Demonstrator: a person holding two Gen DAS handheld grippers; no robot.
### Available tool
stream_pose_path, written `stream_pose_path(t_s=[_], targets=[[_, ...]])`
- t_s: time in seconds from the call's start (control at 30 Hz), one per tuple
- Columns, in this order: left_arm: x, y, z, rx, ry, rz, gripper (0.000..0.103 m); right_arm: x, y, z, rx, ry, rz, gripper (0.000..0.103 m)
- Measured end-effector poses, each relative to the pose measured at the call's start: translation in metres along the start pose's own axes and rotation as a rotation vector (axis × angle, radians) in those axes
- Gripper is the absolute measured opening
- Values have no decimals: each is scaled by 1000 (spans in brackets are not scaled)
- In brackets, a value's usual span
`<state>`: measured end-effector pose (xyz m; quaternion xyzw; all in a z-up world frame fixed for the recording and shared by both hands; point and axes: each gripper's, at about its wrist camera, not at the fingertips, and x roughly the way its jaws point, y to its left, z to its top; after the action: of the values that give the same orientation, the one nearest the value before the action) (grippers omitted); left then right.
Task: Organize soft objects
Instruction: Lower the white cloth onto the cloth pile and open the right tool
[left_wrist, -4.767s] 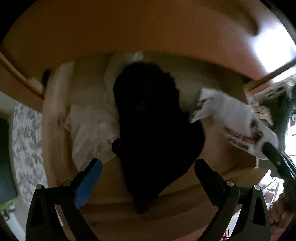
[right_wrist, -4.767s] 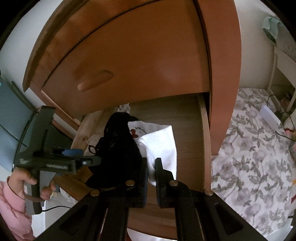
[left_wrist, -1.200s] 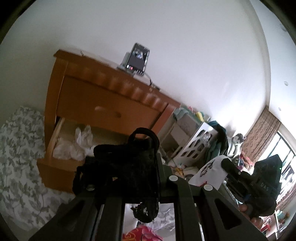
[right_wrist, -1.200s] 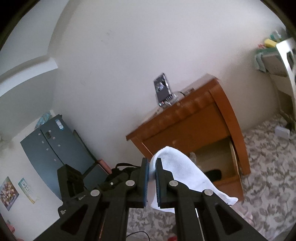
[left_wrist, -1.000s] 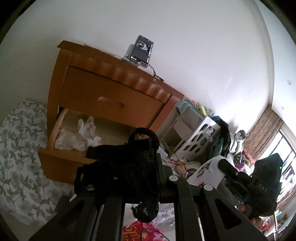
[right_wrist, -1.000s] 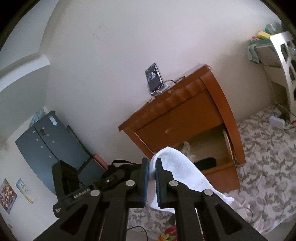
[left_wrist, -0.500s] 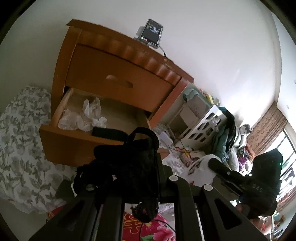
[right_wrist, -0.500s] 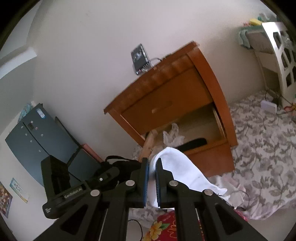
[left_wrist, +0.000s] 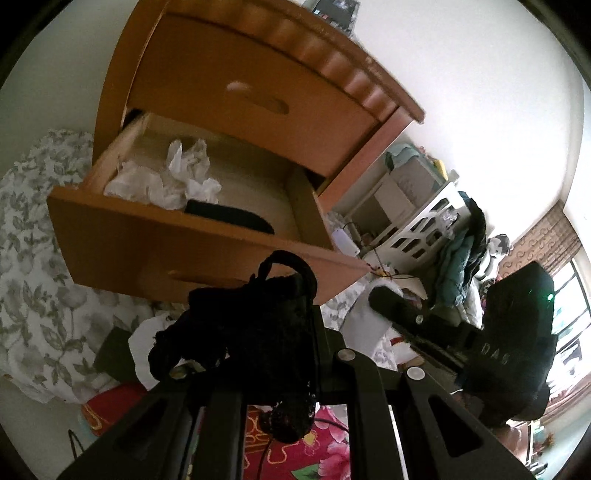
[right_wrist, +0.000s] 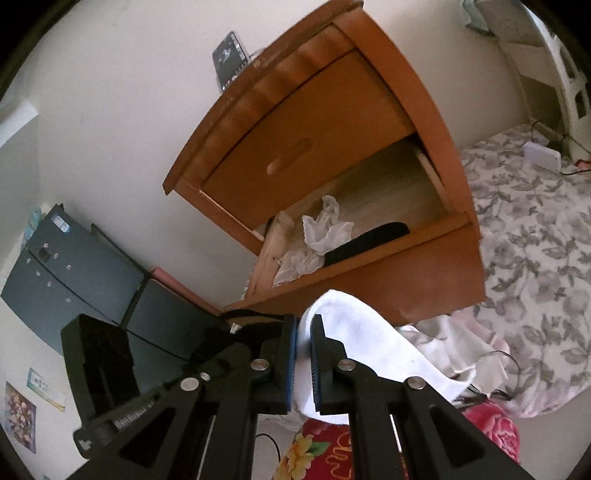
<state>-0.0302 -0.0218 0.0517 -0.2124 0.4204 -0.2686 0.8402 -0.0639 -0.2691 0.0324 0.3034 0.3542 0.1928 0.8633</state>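
Holding two pieces in the air in front of the wooden nightstand (left_wrist: 258, 88), one per claw. Left gripper (left_wrist: 291, 332): jaws pressed together on a black lace garment (left_wrist: 255, 332), which bunches over the fingers; a strap loop sticks up above it and a tail hangs below the jaws. Right gripper (right_wrist: 303, 354): blue-padded jaws nearly together, pinching a white cloth (right_wrist: 362, 343) at its top fold; the rest drapes down to the right of the fingers.

Landmark = nightstand. Upper drawer is closed. Lower drawer (left_wrist: 177, 243) is pulled out, front panel facing both cameras. Inside the drawer: crumpled white fabric (left_wrist: 166, 181) toward its left end, and a flat black item (left_wrist: 229, 218) lying just behind the front panel, touching the white pile. The rest of the drawer floor is bare wood. A phone (right_wrist: 229, 59) stands on top of the nightstand near the wall.

Both held pieces sit below and in front of the drawer front, apart from it. In the left wrist view the right gripper is to the right of the nightstand, with a bit of white cloth at its tips.

Floor around the nightstand: grey floral bedding (right_wrist: 532, 236). Directly under the grippers, a red floral fabric (right_wrist: 332, 454). A white slatted piece of furniture (left_wrist: 424, 225) piled with clothes stands right of the nightstand, and a dark blue cabinet (right_wrist: 74, 273) stands left of it.
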Motion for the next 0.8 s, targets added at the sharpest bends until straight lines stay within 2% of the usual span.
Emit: stream_pose_path(t_s=[0.2, 0.3, 0.53, 0.63, 0.8], targets=[[26, 17, -6, -39, 59, 34, 10, 13, -3, 9, 10, -15, 24, 8], [36, 24, -9, -54, 84, 46, 10, 12, -1, 14, 12, -44, 76, 8], [52, 34, -17, -74, 126, 64, 10, 7, -2, 14, 7, -92, 114, 8], [59, 38, -20, -84, 145, 73, 10, 16, -15, 7, 29, -58, 62, 8], [71, 41, -28, -91, 194, 92, 10, 44, -41, -13, 89, 70, -40, 8]])
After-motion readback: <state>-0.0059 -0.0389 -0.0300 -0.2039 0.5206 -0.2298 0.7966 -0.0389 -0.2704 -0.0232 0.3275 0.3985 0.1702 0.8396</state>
